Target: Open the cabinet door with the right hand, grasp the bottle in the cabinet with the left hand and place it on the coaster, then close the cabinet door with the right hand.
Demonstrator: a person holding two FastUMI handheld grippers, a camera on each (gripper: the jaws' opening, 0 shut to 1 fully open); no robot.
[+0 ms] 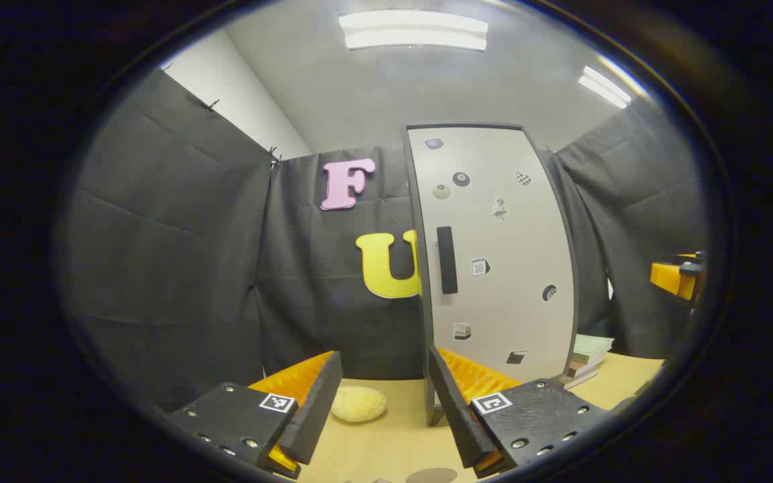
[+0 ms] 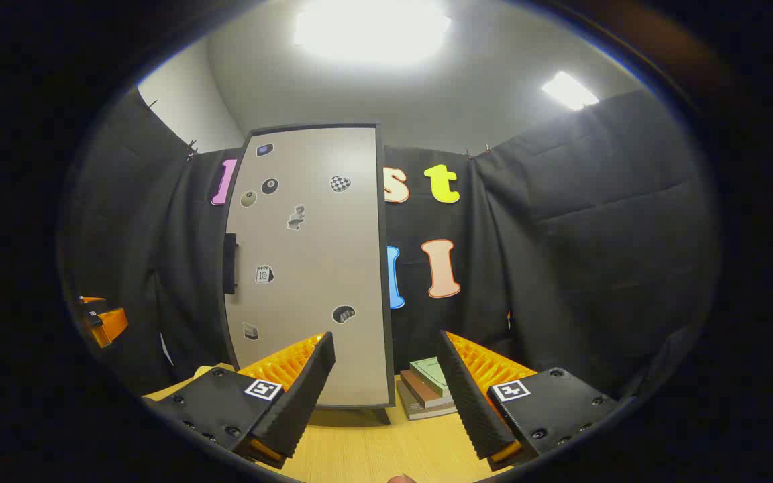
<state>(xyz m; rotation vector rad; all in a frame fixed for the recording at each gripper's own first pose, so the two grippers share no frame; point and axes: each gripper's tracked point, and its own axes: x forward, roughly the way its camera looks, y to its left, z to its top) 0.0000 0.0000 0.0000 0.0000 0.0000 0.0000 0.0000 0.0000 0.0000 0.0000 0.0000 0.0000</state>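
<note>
A tall grey cabinet (image 1: 494,255) with stickers on its shut door stands on the wooden table; a dark vertical handle (image 1: 447,259) sits near the door's left edge. The same cabinet (image 2: 309,268) appears in the right gripper view, its handle (image 2: 229,263) at the left edge. My left gripper (image 1: 383,409) is open and empty, some way in front of the cabinet. My right gripper (image 2: 386,396) is also open and empty, facing the door's lower right part. A round brown coaster (image 1: 431,475) lies on the table just below the left gripper. The bottle is hidden behind the door.
A pale yellow lump (image 1: 358,404) lies on the table left of the cabinet. A stack of books (image 2: 429,388) rests to the cabinet's right, also seen in the left gripper view as books (image 1: 586,359). The other gripper (image 1: 678,276) shows at the far right.
</note>
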